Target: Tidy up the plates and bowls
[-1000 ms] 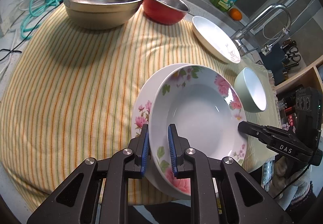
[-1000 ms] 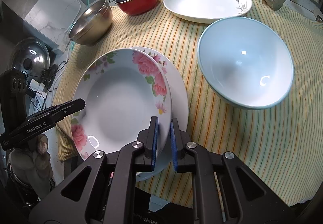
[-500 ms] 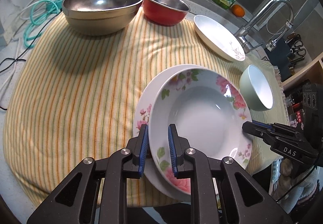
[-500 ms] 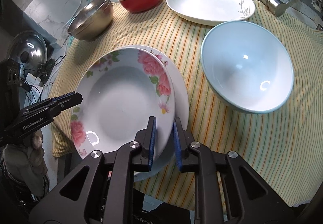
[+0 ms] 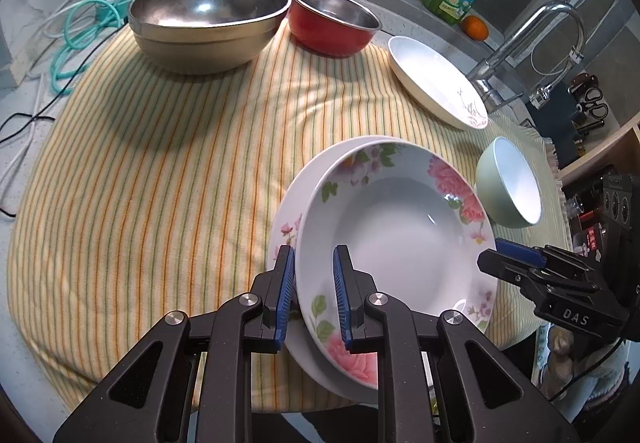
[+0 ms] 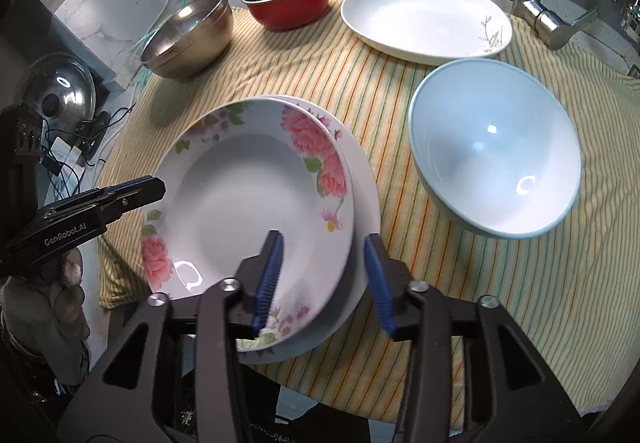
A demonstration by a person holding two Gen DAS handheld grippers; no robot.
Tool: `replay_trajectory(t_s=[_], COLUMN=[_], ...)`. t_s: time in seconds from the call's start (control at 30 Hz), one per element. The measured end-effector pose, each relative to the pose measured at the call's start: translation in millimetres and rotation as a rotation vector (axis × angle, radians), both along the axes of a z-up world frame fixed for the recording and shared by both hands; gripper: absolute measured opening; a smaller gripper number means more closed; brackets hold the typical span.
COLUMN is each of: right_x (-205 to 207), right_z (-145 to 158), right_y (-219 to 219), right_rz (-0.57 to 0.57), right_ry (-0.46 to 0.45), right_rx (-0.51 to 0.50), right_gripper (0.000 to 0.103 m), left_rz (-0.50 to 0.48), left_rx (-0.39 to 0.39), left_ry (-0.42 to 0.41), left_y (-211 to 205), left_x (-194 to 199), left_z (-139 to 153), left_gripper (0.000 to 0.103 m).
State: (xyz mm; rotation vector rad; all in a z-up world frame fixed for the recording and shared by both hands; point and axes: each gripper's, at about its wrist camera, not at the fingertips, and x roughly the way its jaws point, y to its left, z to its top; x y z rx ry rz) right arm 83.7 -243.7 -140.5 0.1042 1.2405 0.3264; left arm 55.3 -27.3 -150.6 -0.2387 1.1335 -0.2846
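Now, on your striped surface (image 5: 160, 163), the rose-rimmed plate (image 5: 400, 235) lies askew on its twin (image 5: 288, 219), left tongs (image 5: 314, 295) pinching its rim, right tongs (image 6: 322, 279) just spreading off it: drag sideways and it slides.

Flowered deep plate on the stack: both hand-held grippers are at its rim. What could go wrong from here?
1. The right hand-held gripper has just been opening, its pads off the rim; the flowered deep plate hangs on the left hand-held gripper alone and may tilt or slip.
2. It sits off-centre on the plate below, near the table edge, so it could slide off.
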Motion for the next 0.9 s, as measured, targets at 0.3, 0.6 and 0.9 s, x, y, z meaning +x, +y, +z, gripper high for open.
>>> replay_trajectory(t_s=[0.3, 0.6, 0.9], right_x=[-2, -11, -12], right_z=[13, 38, 66], right_y=[-8, -27, -74], right_rz=[0.0, 0.003, -0.057], right_ry=[-0.022, -0.068, -0.146], right_rx=[0.038, 0.092, 0.103], right_gripper=[0.055, 0.073, 0.084], left_rz=[0.021, 0.046, 0.057], left_rx=[-0.02, -0.075, -0.102], left_ry=[-0.012, -0.017, -0.046], left_y=[6, 4, -9], left_x=[4, 8, 8], left_z=[11, 25, 37], left_gripper=[0.027, 0.051, 0.051])
